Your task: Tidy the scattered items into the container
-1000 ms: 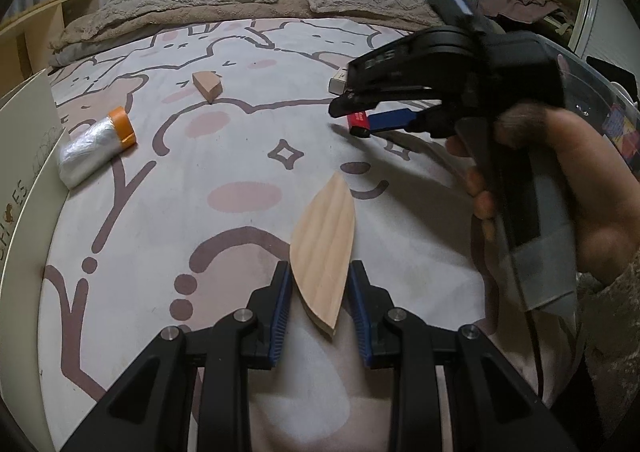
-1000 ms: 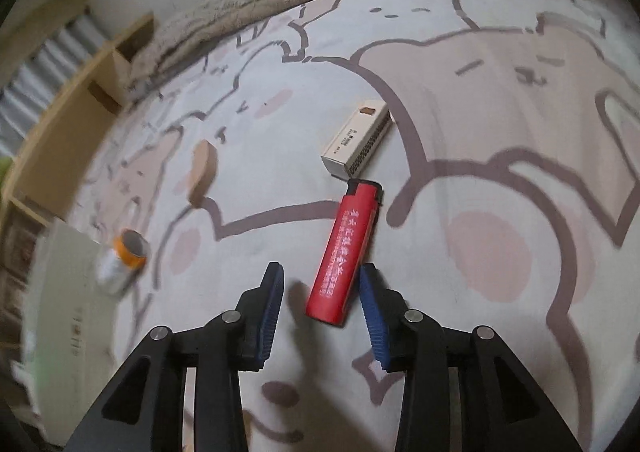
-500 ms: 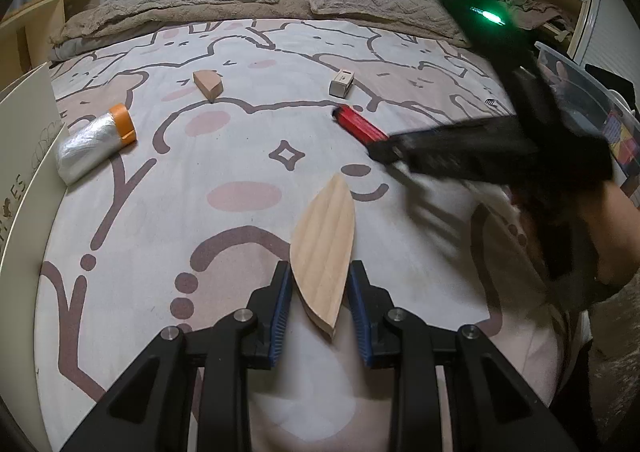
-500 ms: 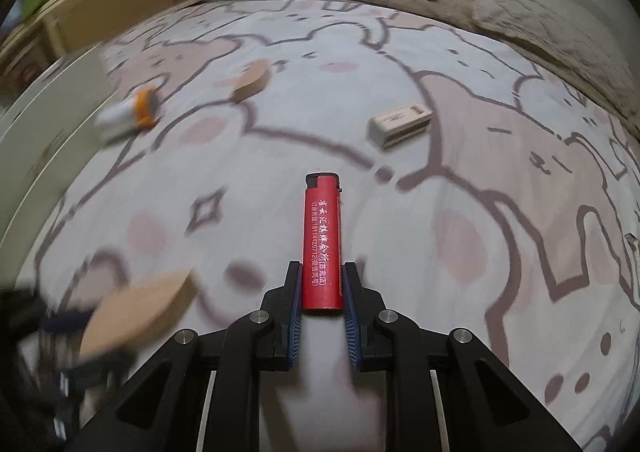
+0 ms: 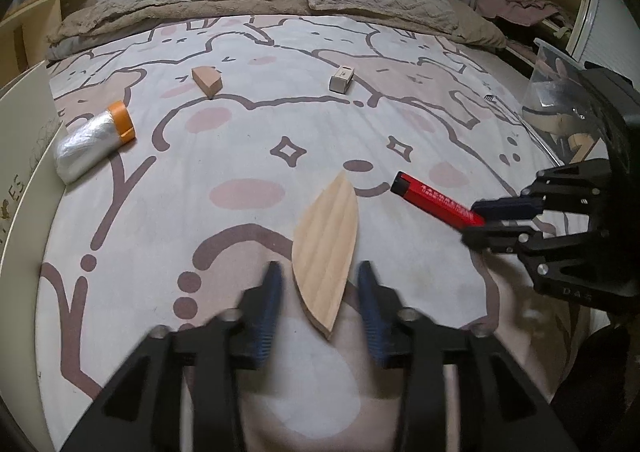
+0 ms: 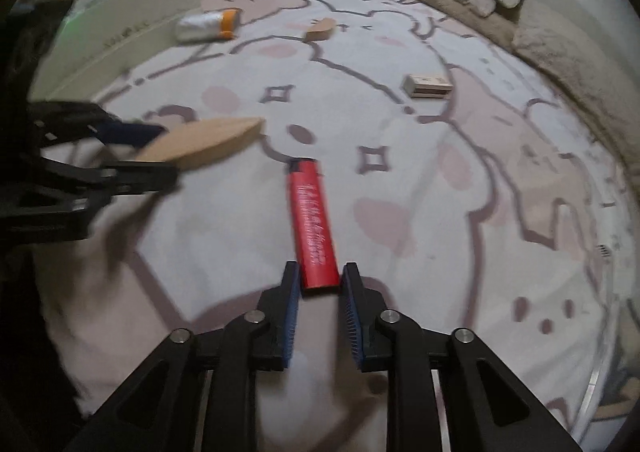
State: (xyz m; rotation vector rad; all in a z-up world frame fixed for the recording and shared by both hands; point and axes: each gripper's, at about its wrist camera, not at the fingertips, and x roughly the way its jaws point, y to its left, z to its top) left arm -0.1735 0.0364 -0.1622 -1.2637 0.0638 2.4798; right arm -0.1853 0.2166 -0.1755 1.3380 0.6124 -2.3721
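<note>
Both grippers are opening: the left gripper [image 5: 320, 304] has let go of the leaf-shaped wooden piece [image 5: 326, 248], while beside it the right gripper [image 6: 319, 292] loosens on the red lighter [image 6: 312, 228], short of the container.

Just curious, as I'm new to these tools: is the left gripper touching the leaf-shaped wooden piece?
Apart. The left wrist view shows the opening left gripper with gaps beside the wooden piece.

Red lighter [image 6: 313, 225], pale striped wooden leaf [image 5: 326, 250], pink-and-brown bear-patterned blanket [image 5: 248, 139].
</note>
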